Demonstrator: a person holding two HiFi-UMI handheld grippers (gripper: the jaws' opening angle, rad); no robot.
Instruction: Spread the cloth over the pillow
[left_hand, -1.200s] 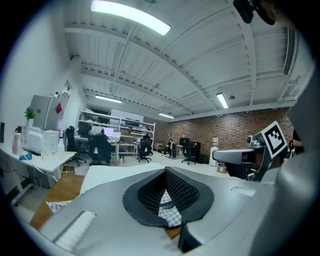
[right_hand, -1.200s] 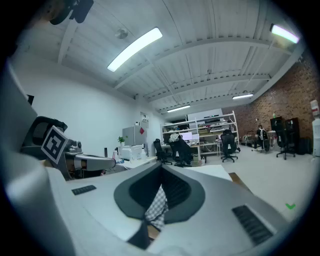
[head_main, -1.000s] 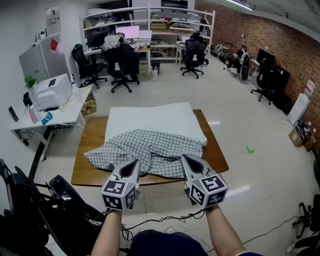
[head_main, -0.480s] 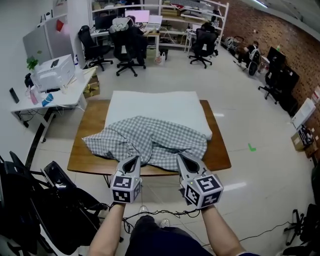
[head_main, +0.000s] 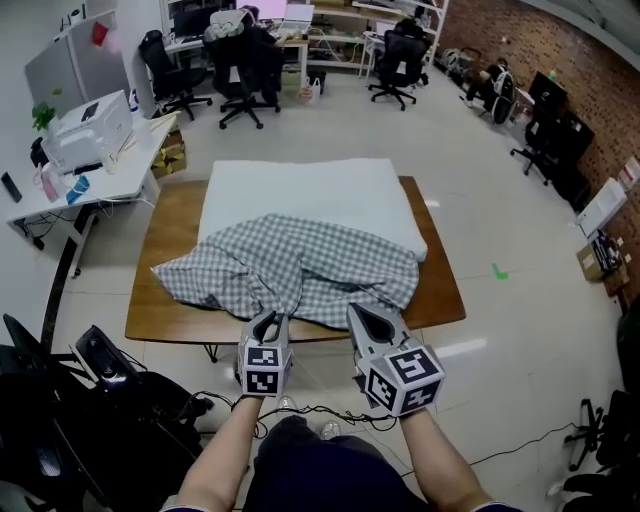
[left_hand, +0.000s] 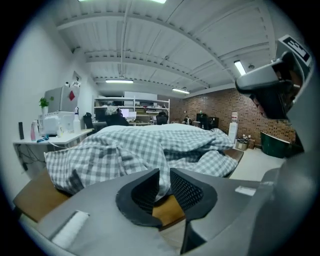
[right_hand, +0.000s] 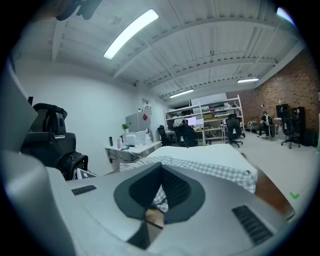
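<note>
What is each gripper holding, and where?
The right gripper pinches the grey-and-white checked cloth at its near edge. The left gripper holds nothing: its jaws have just been opening, cloth loose between them.

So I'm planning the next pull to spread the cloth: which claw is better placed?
Probably right. The right claw is shut on the cloth at its near edge; the jaws of the left claw have just been opening, cloth loose between them.

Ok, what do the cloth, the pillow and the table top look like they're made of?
The cloth: thin woven fabric, likely cotton, matte; grey-and-white check, soft crumpled folds.
The pillow: white matte fabric cover, probably over soft filling, judging by its rounded edges; the filling is unseen.
The table: wood or wood veneer, brown and smooth with a slight sheen.
</note>
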